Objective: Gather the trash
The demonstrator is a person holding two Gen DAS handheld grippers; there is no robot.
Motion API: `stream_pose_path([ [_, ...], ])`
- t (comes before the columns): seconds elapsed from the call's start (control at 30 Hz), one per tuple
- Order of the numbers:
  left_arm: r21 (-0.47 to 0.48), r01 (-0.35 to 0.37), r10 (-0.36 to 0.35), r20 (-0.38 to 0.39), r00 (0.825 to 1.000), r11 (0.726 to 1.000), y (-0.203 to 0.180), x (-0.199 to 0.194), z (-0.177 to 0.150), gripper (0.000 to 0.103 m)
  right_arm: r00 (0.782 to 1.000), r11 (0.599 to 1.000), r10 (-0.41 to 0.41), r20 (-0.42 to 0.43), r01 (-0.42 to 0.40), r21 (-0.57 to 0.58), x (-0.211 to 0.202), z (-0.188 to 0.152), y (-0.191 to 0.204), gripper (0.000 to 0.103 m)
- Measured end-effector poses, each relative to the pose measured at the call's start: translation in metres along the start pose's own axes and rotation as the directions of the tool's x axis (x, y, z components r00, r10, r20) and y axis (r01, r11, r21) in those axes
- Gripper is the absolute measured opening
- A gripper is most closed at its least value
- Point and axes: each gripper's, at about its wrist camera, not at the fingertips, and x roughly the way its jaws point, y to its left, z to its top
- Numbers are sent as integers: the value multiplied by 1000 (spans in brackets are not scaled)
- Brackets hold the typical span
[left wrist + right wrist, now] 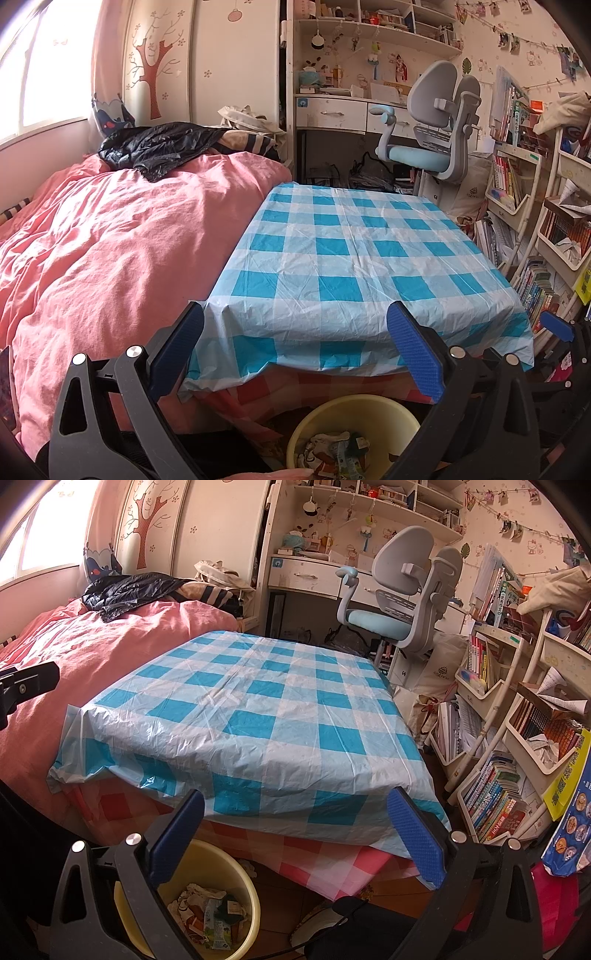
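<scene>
A yellow bin stands on the floor under the near edge of the table; crumpled wrappers and paper lie inside it. The same bin shows at the lower left of the right wrist view, with trash in it. My left gripper is open above the bin, blue pads wide apart, nothing between them. My right gripper is also open and empty, held before the table's near edge. The table wears a blue and white checked plastic cloth with nothing lying on top.
A bed with a pink duvet lies against the table's left side, a black jacket on it. A grey and blue desk chair stands behind the table. Shelves crowded with books fill the right side.
</scene>
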Motion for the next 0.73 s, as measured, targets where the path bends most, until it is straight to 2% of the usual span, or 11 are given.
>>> stream_pose_path([
  [0.13,-3,29,-29,27,999,1000,-1,-3,0,96,1000,1000,0,1,0,2,0,0,0,95],
  [0.23,41,78,-80,54,995,996,-8,-9,-2,96,1000,1000,4,2,-4,8,0,1,0,95],
  [0.33,75,88,-92,60,994,993,-14,-9,0,96,1000,1000,13,8,-13,15,0,6,-1,95],
  [0.5,49,109,-108,-28,994,993,-15,18,14,96,999,999,32,5,-32,25,12,29,-8,95],
  [0.57,46,90,-86,-68,994,995,-14,35,23,96,999,999,34,4,-34,14,21,38,-11,95],
  [0.73,19,74,-71,-115,991,997,-8,64,37,96,998,999,25,-56,-28,-38,66,61,-21,95],
])
